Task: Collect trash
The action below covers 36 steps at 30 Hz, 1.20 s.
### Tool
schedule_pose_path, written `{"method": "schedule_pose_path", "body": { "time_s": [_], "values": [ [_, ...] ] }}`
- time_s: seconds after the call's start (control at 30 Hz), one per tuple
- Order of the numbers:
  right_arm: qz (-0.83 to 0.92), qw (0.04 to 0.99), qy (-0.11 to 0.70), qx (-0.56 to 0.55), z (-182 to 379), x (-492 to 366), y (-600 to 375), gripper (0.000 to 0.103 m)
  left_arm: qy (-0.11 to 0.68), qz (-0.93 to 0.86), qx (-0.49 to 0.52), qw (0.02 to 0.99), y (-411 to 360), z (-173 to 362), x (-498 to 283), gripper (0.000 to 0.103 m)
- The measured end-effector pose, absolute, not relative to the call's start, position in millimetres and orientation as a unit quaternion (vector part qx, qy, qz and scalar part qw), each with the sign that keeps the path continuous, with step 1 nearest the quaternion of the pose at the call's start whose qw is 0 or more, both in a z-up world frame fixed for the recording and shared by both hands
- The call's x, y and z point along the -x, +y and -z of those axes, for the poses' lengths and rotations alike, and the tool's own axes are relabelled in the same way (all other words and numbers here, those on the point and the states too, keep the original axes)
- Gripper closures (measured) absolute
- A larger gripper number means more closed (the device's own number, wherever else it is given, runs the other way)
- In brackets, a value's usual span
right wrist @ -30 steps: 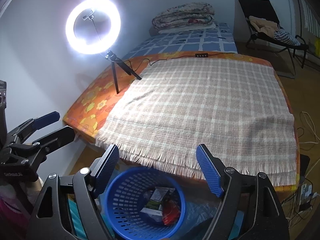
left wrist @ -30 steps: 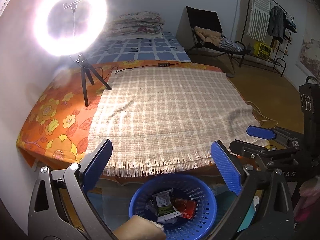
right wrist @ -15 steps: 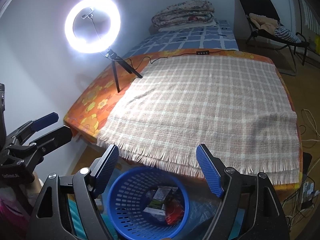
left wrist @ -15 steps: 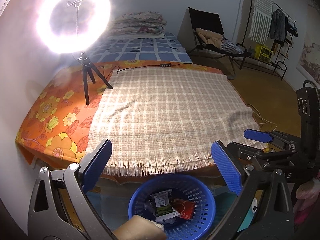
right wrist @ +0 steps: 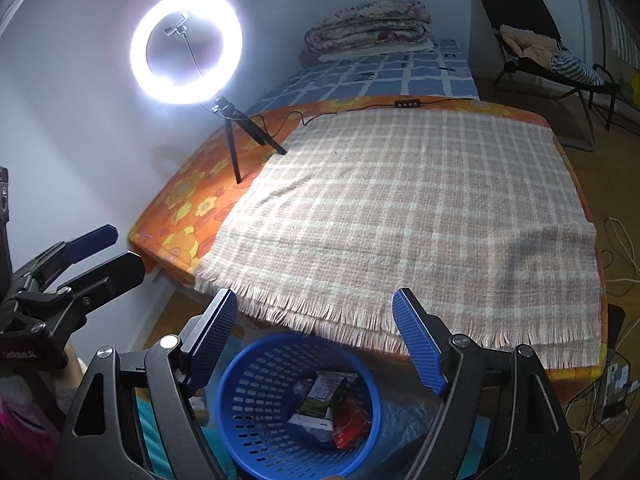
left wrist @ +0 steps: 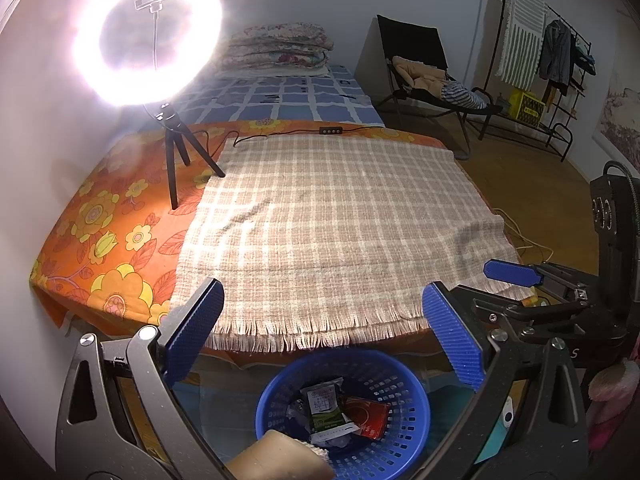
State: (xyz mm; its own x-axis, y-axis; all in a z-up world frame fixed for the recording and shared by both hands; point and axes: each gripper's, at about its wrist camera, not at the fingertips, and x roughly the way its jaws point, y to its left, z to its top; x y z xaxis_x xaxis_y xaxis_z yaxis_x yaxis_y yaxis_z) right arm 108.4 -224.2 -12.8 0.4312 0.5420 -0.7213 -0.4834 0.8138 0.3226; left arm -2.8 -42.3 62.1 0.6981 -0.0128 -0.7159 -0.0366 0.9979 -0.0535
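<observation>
Both tools hang side by side at the near edge of the bed, each spread wide with nothing between its blue pads. Left tool (left wrist: 324,336) sits above a blue basket (left wrist: 416,396) on the floor; the right tool (right wrist: 316,336) looks down on the same basket from slightly further right. In the left view the right tool shows at the right edge; in the right view the left tool shows at the left edge.

Inside the basket lies the trash (left wrist: 332,404): a green and white wrapper, a red packet beside it on the right, and some crumpled pieces underneath.

Just beyond the basket, the fringe of a beige checked blanket (left wrist: 332,224) hangs over the near edge of the bed. It lies flat and bare, covering most of an orange flowered sheet (left wrist: 108,240), which shows along the left side and far edge. On that orange strip at the far left stands a lit ring light (right wrist: 186,46) on a small black tripod; its black cord runs along the far edge of the blanket.

Farther back is a blue checked cover with folded quilts (right wrist: 368,26) stacked against the wall. To the far right on the wooden floor stand a black folding chair (left wrist: 416,56) with clothes on it and a clothes rack (left wrist: 548,52) by the wall. White cables lie on the floor right of the bed.
</observation>
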Motion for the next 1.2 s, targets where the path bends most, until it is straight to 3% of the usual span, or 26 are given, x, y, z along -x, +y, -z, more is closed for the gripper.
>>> {"method": "schedule_pose_path", "body": {
  "time_s": [1.2],
  "values": [
    [-0.306, 0.84, 0.446, -0.038, 18.0, -111.5, -219.2, 0.023, 0.39, -0.007, 0.037, 0.92, -39.0, -60.6, 2.0, 0.002]
  ]
}}
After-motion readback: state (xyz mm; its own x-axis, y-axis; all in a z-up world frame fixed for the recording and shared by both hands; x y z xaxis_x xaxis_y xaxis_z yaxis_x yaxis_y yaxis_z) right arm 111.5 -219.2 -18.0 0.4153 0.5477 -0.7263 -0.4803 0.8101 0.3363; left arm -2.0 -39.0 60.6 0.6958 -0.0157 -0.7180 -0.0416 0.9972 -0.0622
